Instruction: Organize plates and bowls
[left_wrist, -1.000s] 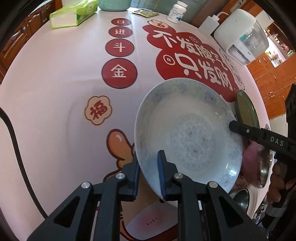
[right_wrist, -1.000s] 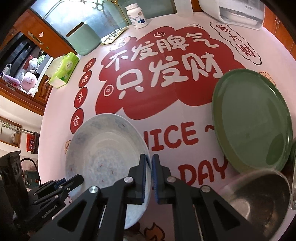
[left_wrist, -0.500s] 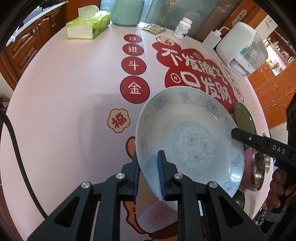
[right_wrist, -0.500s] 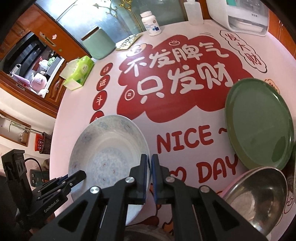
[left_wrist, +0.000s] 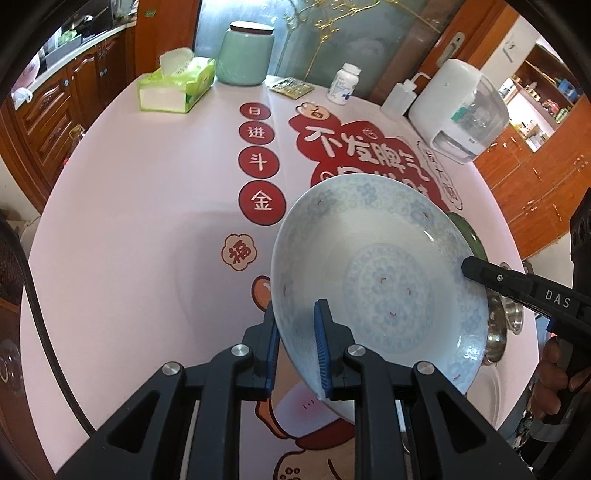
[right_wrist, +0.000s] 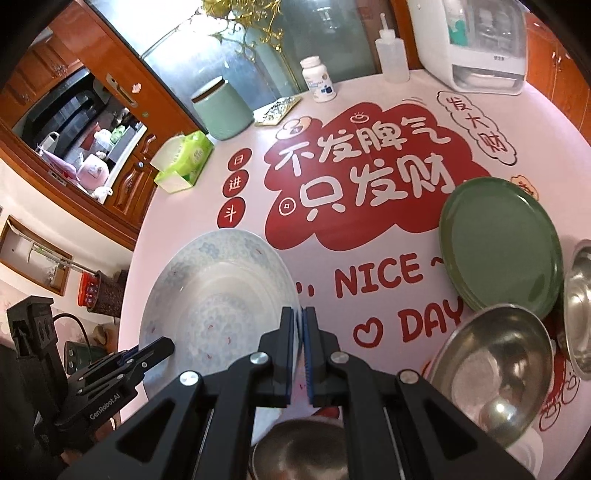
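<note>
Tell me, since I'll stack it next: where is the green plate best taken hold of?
Grip the green plate by its thin raised rim, at the edge facing the "NICE" lettering. It lies flat on the table, so only the rim gives a pinch, and steel bowls crowd its near and right sides; that lettering side seems clear.

You're in home kitchen-dining room. Round table under pink printed cloth, carved wooden cabinets along wall, tissue box, green lidded jar, pill bottle, white countertop appliance, steel bowls around you.
</note>
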